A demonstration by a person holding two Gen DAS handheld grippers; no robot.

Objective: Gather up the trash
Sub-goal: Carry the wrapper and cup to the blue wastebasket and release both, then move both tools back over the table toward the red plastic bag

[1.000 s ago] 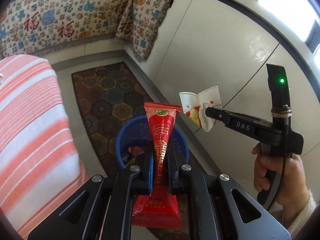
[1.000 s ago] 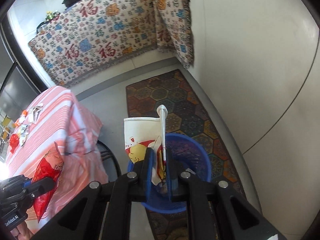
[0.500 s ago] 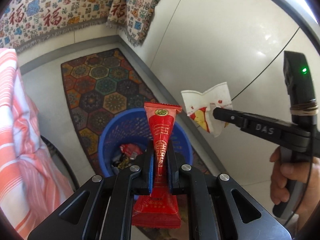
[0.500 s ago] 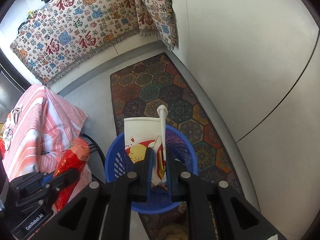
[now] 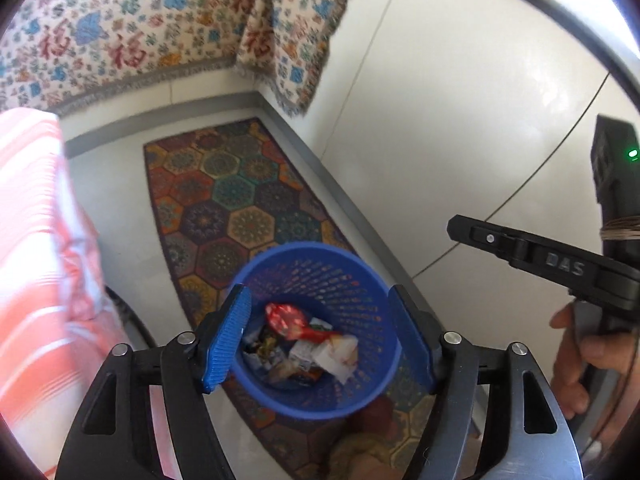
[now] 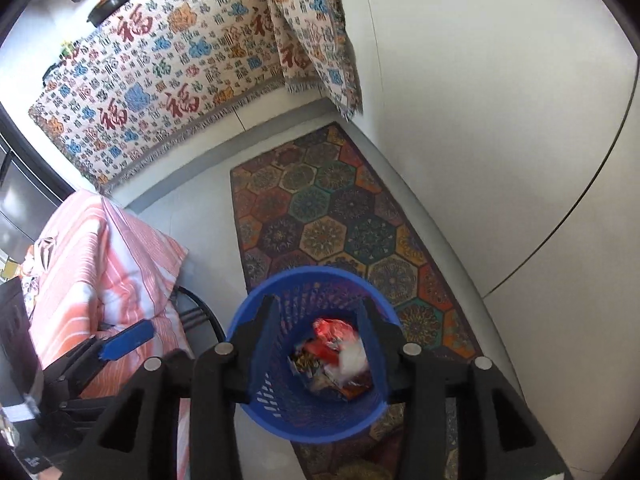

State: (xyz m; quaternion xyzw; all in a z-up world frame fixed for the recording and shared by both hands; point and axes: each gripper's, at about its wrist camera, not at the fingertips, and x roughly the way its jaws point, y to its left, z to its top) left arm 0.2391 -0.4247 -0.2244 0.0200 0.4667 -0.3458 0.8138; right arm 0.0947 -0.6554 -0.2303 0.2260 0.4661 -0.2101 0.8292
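Both my wrist cameras look steeply down along their fingers, close above the blue basket [image 5: 372,280] on the patterned rug [image 5: 224,200]; both views share basket, rug and the hanging cloth [image 6: 160,76].

Pale tiled floor [image 6: 192,216], hexagon-patterned rug [image 6: 340,216], white wall [image 6: 480,120], patterned throw [image 6: 160,60], striped pink cloth [image 6: 100,264]

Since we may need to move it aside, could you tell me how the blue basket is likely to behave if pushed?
The blue basket looks like thin perforated plastic holding only wrappers, so it is probably light and would slide easily. Standing on the patterned rug, it might catch and tip rather than glide. Its walls would likely flex under pressure.
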